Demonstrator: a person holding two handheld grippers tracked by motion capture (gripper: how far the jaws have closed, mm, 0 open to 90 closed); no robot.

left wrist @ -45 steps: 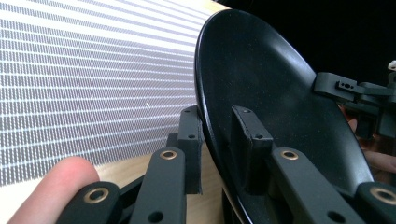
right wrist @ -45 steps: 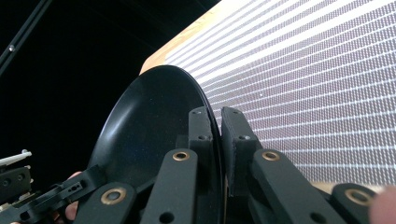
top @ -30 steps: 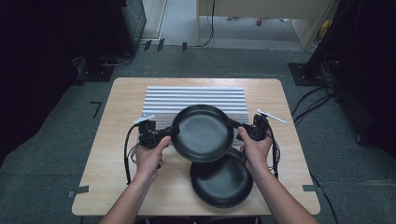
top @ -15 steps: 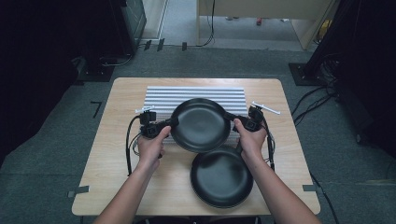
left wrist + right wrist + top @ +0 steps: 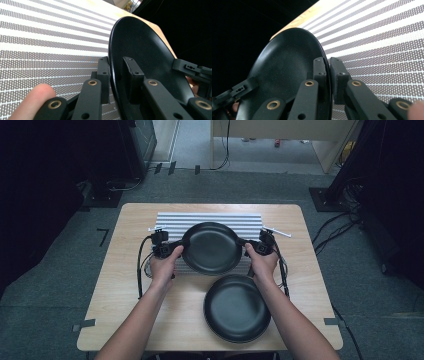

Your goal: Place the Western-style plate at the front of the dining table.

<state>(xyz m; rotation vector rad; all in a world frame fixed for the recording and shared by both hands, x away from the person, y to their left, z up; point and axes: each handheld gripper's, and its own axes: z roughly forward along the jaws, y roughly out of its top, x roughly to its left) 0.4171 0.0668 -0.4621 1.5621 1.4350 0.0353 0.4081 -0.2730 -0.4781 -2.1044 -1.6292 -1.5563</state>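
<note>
Two black plates counted. Upper black plate held over striped mat, at middle of surface. Left hand-held gripper clamped on its left rim, right hand-held gripper clamped on right rim; jaws narrow, rim pinched between them. Second black plate lies flat near front edge of surface, just below held one, not touching. Bare wood free at left side and right side. One striped mat, two hand-held grippers.
</note>
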